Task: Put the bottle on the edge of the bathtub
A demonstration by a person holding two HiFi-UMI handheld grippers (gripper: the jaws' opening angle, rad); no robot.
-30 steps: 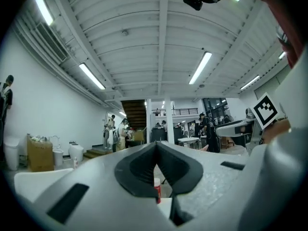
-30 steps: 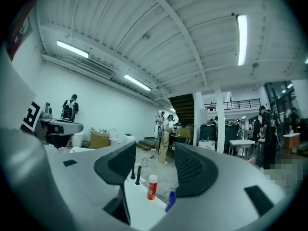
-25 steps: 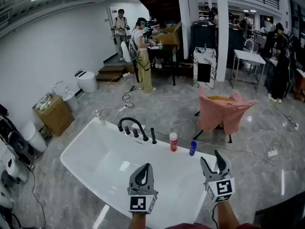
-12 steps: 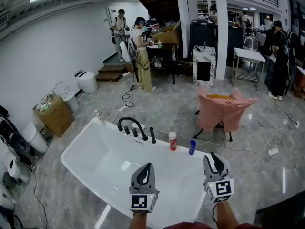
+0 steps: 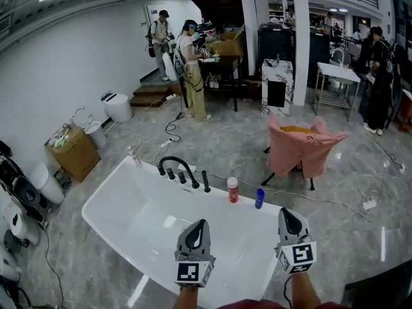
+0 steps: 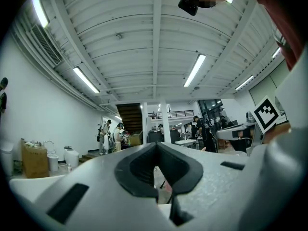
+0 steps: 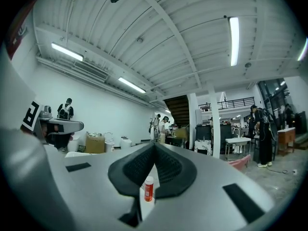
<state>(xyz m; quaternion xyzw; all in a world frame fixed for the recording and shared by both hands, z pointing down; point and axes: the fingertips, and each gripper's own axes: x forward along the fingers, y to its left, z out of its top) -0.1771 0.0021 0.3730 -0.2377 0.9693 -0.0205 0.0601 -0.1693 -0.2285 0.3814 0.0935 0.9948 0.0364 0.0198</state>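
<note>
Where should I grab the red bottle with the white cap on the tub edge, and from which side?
Grip the red bottle mid-body, below its cap, coming level from the tub side: it stands upright on the rim, clear of the blue bottle beside it.

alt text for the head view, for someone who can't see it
The left gripper and right gripper hover, jaws shut, over a white bathtub in a busy workshop. On the tub's far edge stand a black faucet, a red bottle with a white cap and a small blue bottle.
</note>
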